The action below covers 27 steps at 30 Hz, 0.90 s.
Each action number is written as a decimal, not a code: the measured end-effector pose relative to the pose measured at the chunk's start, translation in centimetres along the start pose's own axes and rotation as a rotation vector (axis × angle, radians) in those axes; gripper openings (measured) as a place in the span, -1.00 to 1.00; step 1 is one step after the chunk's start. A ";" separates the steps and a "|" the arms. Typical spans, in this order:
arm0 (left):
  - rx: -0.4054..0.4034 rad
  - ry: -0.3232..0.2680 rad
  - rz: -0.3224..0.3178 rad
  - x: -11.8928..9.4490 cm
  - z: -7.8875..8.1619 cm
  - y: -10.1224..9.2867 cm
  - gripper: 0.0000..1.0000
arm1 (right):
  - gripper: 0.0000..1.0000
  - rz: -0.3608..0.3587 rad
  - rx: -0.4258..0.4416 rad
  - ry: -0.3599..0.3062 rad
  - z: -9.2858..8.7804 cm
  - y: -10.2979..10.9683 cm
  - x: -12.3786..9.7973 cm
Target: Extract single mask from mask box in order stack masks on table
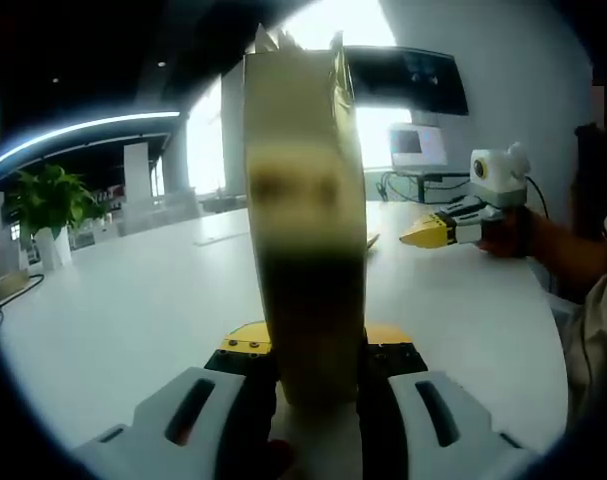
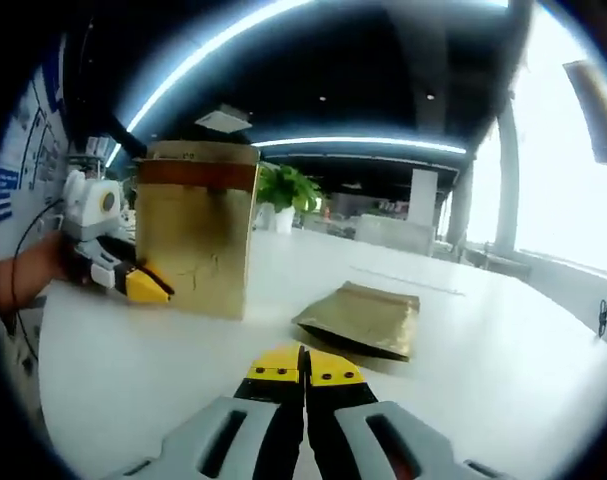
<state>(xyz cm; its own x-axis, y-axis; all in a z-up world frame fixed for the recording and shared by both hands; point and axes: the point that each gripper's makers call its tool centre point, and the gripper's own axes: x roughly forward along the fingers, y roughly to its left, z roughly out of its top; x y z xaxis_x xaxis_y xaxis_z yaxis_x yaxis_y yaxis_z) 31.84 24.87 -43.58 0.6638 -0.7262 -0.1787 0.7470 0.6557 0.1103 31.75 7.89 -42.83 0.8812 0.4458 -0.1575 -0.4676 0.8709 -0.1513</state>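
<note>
Beside the tall gold mask box (image 2: 196,230) lies a flat gold mask (image 2: 363,319).

**Clearance around the box and the packet**

The tall gold cardboard mask box (image 2: 195,230) is standing upright on the white table (image 2: 483,400), blocking the near-left part of the surface in the right gripper view. The left gripper (image 2: 143,283) is pressing against the box's left side, so that flank is closed off. A flat gold foil mask packet (image 2: 363,320) is lying just right of the box, apart from it, leaving a narrow strip of bare table between them. The right gripper (image 2: 304,368), jaws together, is facing open tabletop ahead. In the left gripper view the box (image 1: 303,230) is blocking the centre; bare table is lying open either side.
</note>
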 end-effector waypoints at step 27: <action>-0.002 0.000 -0.003 0.0 0.0 0.1 -0.58 | -1.00 0.029 -0.061 -0.023 0.3 0.7 -0.1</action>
<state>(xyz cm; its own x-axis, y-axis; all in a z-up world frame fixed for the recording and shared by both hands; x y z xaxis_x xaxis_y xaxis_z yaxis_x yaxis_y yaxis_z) 31.93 24.95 -43.59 0.6619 -0.7280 -0.1787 0.7486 0.6542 0.1077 31.38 8.51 -42.63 0.8680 0.4762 -0.1406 -0.4962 0.8433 -0.2065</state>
